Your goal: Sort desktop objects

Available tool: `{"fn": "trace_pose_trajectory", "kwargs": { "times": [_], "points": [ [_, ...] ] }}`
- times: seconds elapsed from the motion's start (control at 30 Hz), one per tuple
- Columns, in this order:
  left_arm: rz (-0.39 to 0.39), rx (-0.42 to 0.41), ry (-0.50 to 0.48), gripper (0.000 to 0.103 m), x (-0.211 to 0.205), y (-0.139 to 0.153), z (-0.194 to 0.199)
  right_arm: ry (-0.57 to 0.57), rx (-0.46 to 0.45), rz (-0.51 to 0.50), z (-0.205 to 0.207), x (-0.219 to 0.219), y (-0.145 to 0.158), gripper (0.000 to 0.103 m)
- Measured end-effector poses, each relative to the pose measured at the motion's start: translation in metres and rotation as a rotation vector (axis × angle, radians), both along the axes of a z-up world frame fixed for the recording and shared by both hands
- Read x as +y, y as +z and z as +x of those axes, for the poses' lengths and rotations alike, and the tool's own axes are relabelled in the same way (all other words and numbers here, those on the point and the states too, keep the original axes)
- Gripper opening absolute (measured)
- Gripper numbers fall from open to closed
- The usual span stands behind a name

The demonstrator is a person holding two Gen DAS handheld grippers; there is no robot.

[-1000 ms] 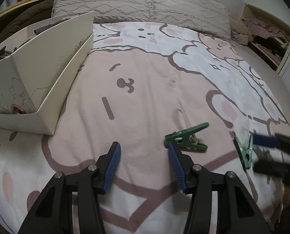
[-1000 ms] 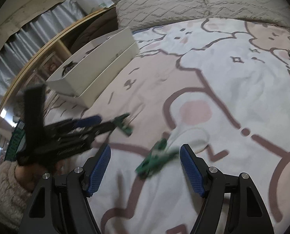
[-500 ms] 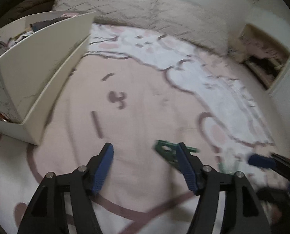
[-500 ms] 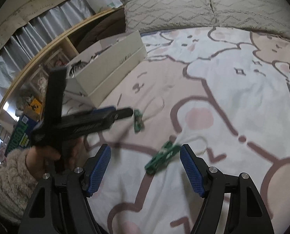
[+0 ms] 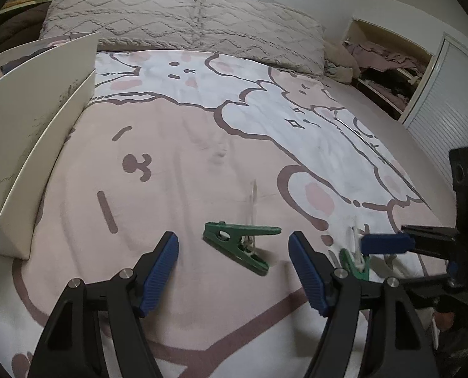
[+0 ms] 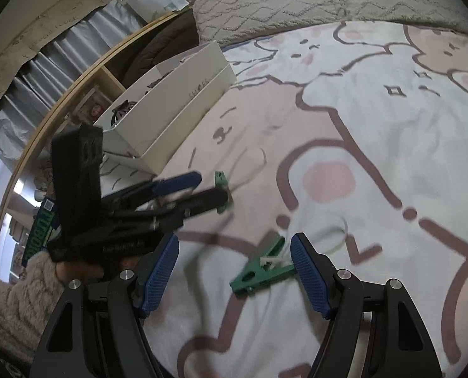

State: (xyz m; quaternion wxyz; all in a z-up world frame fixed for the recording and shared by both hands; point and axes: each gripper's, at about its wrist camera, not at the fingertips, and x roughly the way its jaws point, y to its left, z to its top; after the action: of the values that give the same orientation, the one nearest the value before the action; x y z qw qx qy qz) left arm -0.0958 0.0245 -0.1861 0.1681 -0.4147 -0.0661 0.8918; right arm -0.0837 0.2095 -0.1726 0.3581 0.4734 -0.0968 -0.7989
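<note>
Left tongs [image 5: 234,252]: spread, jaws have just been opening, pointing down at the bed [image 5: 202,145]. A green peg [image 5: 241,245] lies on the cover between and just past the blue pads, touching neither. Nothing pinched.

Right tongs [image 6: 234,261]: spread, nothing pinched. A second green peg [image 6: 260,271] lies on the cover in the gap, its far end close to the right pad; contact cannot be told. White clear strip attached at its hinge.

In the left view the second peg [image 5: 355,264] shows partly behind the right pad, with the right tongs [image 5: 388,258] blurred at the right edge. In the right view the left tongs [image 6: 199,189] sit over the first peg [image 6: 221,181]; a fuzzy beige sleeve [image 6: 16,299] behind them.

Further left: white box [image 5: 35,145], open-topped, on the bed, well apart from both pegs; dark items inside, not identifiable.

Far: knitted grey pillows [image 5: 183,22] at the bed head.
</note>
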Motion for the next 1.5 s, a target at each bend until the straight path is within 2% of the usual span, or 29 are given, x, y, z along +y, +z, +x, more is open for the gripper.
{"fn": "trace_pose_trajectory", "kwargs": {
  "times": [0.13, 0.17, 0.27, 0.33, 0.37, 0.43, 0.47, 0.57, 0.7, 0.83, 0.87, 0.93, 1.0, 1.13, 1.5],
  "points": [
    [0.001, -0.013, -0.012, 0.07, 0.001, -0.003, -0.004, -0.018, -0.007, -0.002, 0.007, 0.014, 0.001, 0.074],
    [-0.005, -0.017, -0.016, 0.065, 0.003, -0.005, -0.006, -0.027, -0.005, -0.002, 0.008, 0.016, 0.001, 0.074],
    [-0.023, -0.024, -0.026, 0.062, 0.007, -0.008, -0.008, -0.054, 0.013, 0.004, 0.011, 0.025, 0.005, 0.074],
    [-0.031, -0.023, -0.034, 0.055, 0.008, -0.009, -0.008, -0.073, 0.033, 0.02, 0.013, 0.027, 0.008, 0.074],
    [-0.033, -0.023, -0.038, 0.05, 0.008, -0.009, -0.008, -0.084, 0.044, 0.035, 0.013, 0.027, 0.008, 0.076],
    [-0.034, -0.023, -0.038, 0.04, 0.008, -0.01, -0.007, -0.094, 0.076, 0.08, 0.014, 0.024, 0.01, 0.094],
    [-0.031, -0.025, -0.038, 0.038, 0.007, -0.011, -0.007, -0.086, 0.089, 0.1, 0.014, 0.021, 0.01, 0.096],
    [-0.023, -0.021, -0.038, 0.038, 0.006, -0.011, -0.006, -0.062, 0.13, 0.161, 0.016, 0.011, 0.009, 0.097],
    [-0.016, -0.011, -0.029, 0.038, 0.005, -0.011, -0.004, -0.002, 0.235, 0.259, 0.024, -0.005, 0.009, 0.097],
    [-0.007, -0.009, -0.017, 0.038, 0.002, -0.01, -0.001, 0.007, 0.229, 0.293, 0.022, -0.009, 0.001, 0.097],
    [-0.003, -0.01, -0.013, 0.038, 0.001, -0.01, 0.0, 0.011, 0.218, 0.287, 0.021, -0.009, -0.001, 0.096],
    [0.007, -0.013, -0.003, 0.038, -0.001, -0.009, 0.002, 0.003, 0.195, 0.279, 0.019, -0.007, -0.005, 0.083],
    [0.015, -0.016, 0.007, 0.038, -0.003, -0.008, 0.004, -0.018, 0.178, 0.285, 0.017, -0.006, -0.01, 0.076],
    [0.028, -0.023, 0.02, 0.038, -0.006, -0.008, 0.006, -0.017, 0.185, 0.292, 0.018, -0.008, -0.014, 0.055],
    [0.049, -0.024, 0.048, 0.038, -0.013, -0.002, 0.012, -0.04, 0.188, 0.273, 0.02, -0.008, -0.006, 0.055]
  ]
}}
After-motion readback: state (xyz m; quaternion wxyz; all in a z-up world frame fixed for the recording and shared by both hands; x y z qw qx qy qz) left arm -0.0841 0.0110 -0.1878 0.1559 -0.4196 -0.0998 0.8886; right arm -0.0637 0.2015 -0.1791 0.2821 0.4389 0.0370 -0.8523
